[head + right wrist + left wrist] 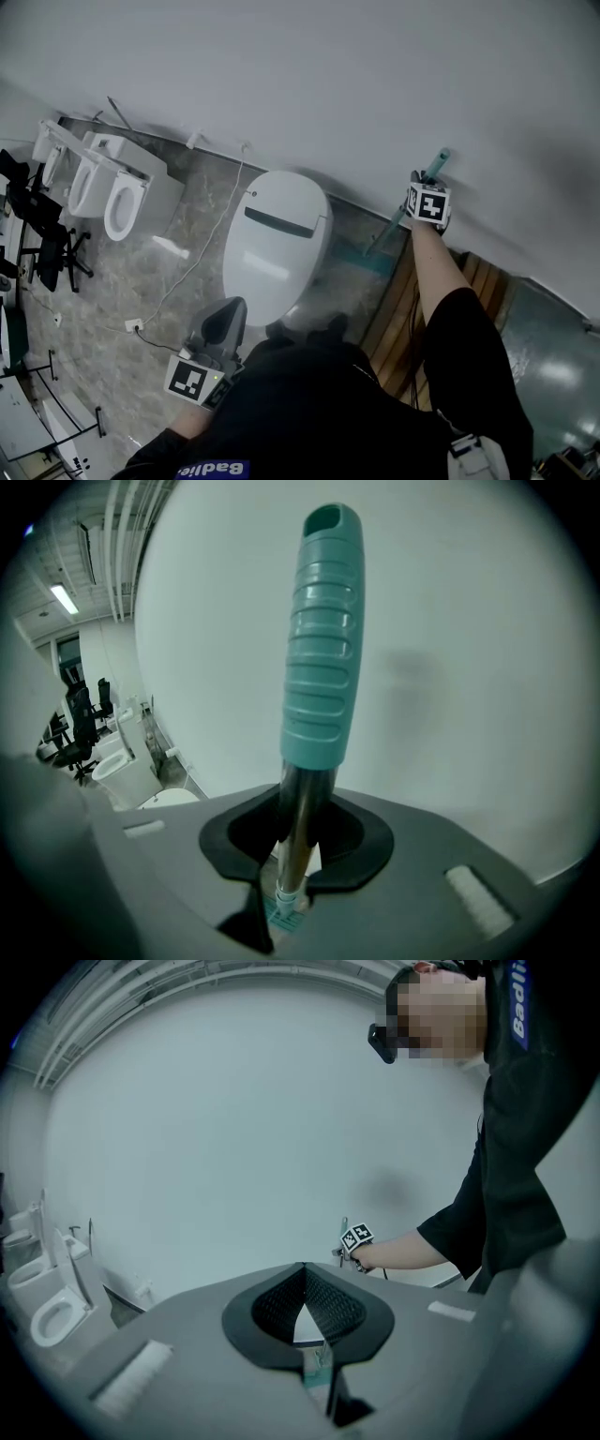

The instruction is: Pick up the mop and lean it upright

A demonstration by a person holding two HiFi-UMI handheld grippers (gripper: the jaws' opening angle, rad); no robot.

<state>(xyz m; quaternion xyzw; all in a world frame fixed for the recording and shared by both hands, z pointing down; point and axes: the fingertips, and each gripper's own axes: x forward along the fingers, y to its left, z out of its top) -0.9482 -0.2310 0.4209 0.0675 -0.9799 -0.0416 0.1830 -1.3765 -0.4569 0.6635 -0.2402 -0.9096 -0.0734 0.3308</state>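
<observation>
The right gripper [296, 841] is clenched on the metal shaft of the mop [322, 639], just under its teal grip, which stands close to the white wall [469, 667]. The left gripper [304, 1267] is closed with nothing in it, near the white toilet [277, 244]. On the black shirt [525, 1101] only "Badl" is readable.

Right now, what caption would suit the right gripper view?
Right gripper shut on the mop just below its teal handle, white wall behind.
</observation>
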